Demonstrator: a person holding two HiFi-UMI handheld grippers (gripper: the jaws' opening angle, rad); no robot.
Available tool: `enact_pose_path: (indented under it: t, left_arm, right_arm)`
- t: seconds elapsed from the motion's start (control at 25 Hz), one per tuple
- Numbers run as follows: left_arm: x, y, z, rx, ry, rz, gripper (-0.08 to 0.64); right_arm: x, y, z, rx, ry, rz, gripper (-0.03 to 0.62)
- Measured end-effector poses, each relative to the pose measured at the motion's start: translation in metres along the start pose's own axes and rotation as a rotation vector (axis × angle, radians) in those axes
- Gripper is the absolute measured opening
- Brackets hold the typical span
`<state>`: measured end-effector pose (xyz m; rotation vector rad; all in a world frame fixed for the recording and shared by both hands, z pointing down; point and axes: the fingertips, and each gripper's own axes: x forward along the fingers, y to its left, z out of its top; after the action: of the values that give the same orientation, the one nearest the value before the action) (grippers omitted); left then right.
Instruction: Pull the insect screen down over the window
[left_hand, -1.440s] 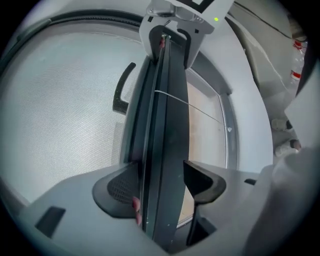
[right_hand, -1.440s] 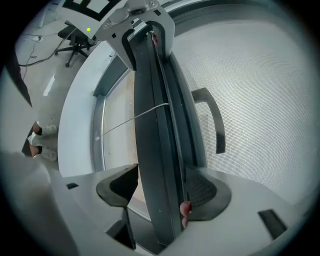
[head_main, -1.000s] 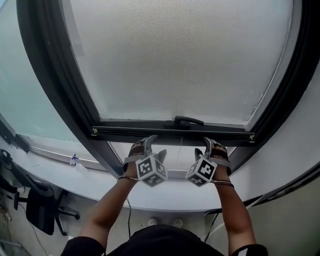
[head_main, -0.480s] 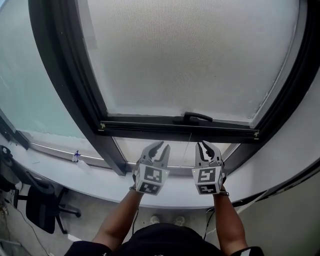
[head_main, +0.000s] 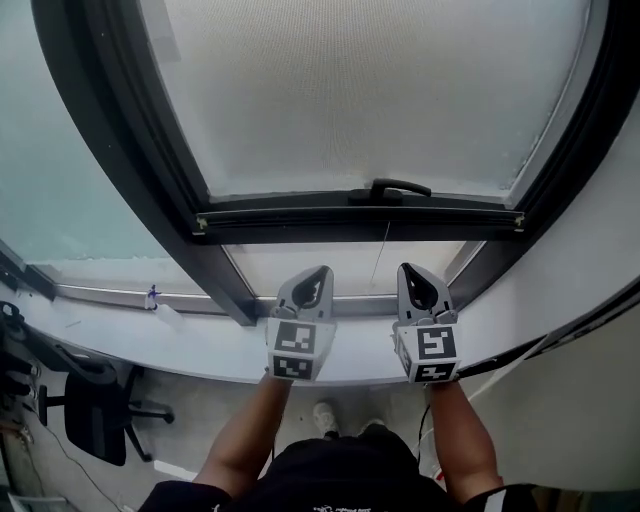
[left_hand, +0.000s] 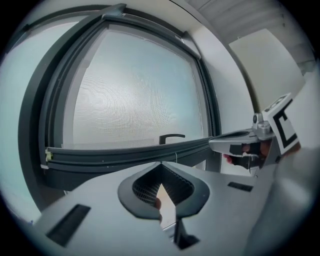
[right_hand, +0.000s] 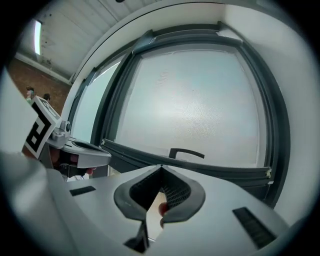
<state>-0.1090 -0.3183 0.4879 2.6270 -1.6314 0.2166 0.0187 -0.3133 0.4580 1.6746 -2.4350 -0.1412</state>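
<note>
Below the dark bottom bar (head_main: 300, 222) of the insect screen (head_main: 370, 90), the left gripper (head_main: 312, 280) and the right gripper (head_main: 415, 280) sit side by side, both pointing at the window and clear of the bar. Each gripper's jaws have just been closing and now meet, with nothing between them. The mesh covers most of the opening. Its bar lies straight across the dark window frame (head_main: 120, 150), with a black handle (head_main: 395, 188) on top just right of centre. Under the bar a strip of bare glass (head_main: 290, 268) is still uncovered. A thin cord (head_main: 384, 250) hangs from the bar down between the two grippers.

A white window sill (head_main: 200, 345) runs beneath the frame, and a frosted side pane (head_main: 50, 180) stands to the left. A small object (head_main: 152, 295), too small to identify, rests on the sill at the left. A black office chair (head_main: 95, 415) stands on the floor (head_main: 180, 430) below. The person's shoes (head_main: 325, 415) show between the forearms.
</note>
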Motion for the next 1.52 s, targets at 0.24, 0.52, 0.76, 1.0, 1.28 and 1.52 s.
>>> enact_pose_path:
  t: [0.24,0.52,0.76,1.0,1.28,1.52]
  left_arm:
    - [-0.026,-0.010,-0.007,-0.049,-0.027,0.042,0.003]
    - [-0.070,-0.047,-0.017,-0.072,-0.036,0.090,0.003]
    - [-0.120,-0.089,-0.021,-0.075,-0.054,0.102,0.003]
    - [-0.165,-0.121,-0.022,-0.070,-0.061,0.128,0.003]
    - [-0.214,-0.141,-0.036,-0.085,-0.024,0.166,0.003]
    - [-0.254,-0.158,-0.037,-0.078,-0.017,0.179,0.003]
  right_arm:
    - [-0.030,0.003,-0.014,0.118,-0.032,-0.020,0.006]
    - [-0.088,0.004,-0.028,0.107,-0.042,-0.025,0.006]
    - [-0.148,0.011,-0.037,0.136,-0.047,-0.015,0.006]
    - [-0.201,0.019,-0.038,0.147,-0.062,0.008,0.006]
    - [-0.249,0.036,-0.044,0.172,-0.067,0.020,0.006]
    - [-0.283,0.053,-0.050,0.181,-0.064,0.034,0.006]
